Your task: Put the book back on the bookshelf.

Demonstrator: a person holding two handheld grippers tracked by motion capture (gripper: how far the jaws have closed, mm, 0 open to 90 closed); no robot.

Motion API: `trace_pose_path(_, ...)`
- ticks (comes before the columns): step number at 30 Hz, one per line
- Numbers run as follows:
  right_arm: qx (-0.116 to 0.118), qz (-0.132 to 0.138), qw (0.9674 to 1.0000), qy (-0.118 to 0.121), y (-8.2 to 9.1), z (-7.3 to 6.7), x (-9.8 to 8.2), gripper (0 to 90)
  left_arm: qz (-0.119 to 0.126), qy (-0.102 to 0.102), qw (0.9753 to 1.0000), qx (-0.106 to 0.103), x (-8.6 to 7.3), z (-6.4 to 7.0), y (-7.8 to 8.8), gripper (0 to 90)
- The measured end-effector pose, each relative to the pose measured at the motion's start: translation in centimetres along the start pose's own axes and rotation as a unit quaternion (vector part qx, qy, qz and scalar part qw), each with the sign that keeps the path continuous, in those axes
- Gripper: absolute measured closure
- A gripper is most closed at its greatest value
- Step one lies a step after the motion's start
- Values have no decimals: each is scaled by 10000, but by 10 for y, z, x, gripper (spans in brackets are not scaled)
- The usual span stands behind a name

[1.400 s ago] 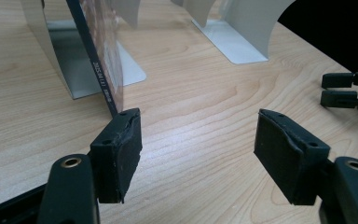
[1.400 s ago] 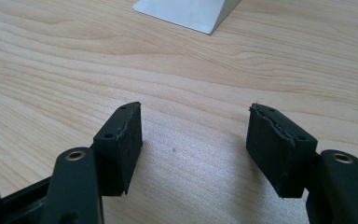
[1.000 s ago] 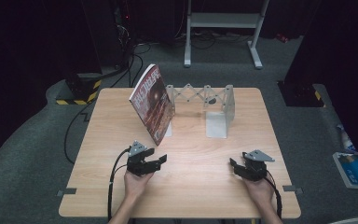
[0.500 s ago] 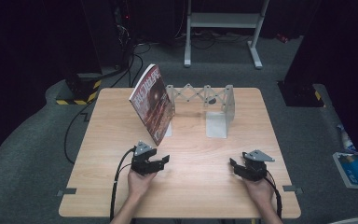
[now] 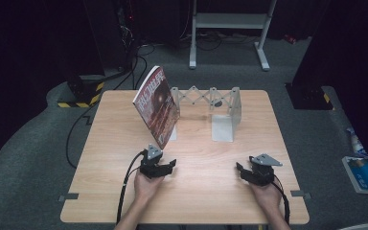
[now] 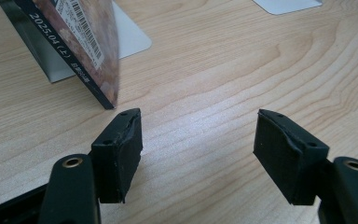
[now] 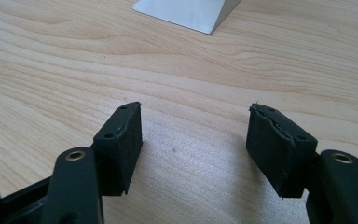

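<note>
My left gripper (image 5: 165,167) sits low over the table (image 5: 196,191), jaws wide and empty; my right gripper (image 5: 245,171) rests the same way. Just ahead, the magazine (image 6: 81,42) leans tilted on the rack's (image 5: 206,98) left end plate. I'd square up to its near bottom corner before pinching, so it doesn't slide.

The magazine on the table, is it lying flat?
No, the magazine stands tilted, leaning against the left end of the metal expanding rack on the wooden table.
</note>
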State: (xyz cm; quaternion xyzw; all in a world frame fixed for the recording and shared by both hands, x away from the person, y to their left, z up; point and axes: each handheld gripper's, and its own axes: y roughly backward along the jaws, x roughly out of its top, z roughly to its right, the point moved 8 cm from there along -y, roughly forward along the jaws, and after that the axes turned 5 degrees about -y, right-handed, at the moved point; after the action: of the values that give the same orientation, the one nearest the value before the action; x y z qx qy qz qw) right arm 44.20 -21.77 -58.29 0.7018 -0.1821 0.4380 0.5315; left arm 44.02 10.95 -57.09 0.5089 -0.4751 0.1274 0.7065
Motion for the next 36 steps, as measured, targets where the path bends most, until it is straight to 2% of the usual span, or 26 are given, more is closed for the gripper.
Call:
trace_pose_path(4, 0, 0, 10000, -1, 0, 0, 0, 360, -78, 3, 10000, 37, -3, -1, -4, 325)
trace_pose_path(7, -1, 0, 10000, -2, 0, 0, 0, 360, -125, -22, 9998, 168, -4, -3, -7, 325)
trace_pose_path(15, 1, 0, 10000, 0, 0, 0, 0, 360, -114, -61, 9994, 319, -4, -5, -9, 324)
trace_pose_path(19, 0, 0, 10000, -1, 0, 0, 0, 360, -116, -313, 9983, 487, -5, -3, -11, 324)
trace_pose_path(36, 1, 2, 10000, -5, 0, 0, 0, 360, -86, -261, 9983, 521, -7, -4, -9, 310)
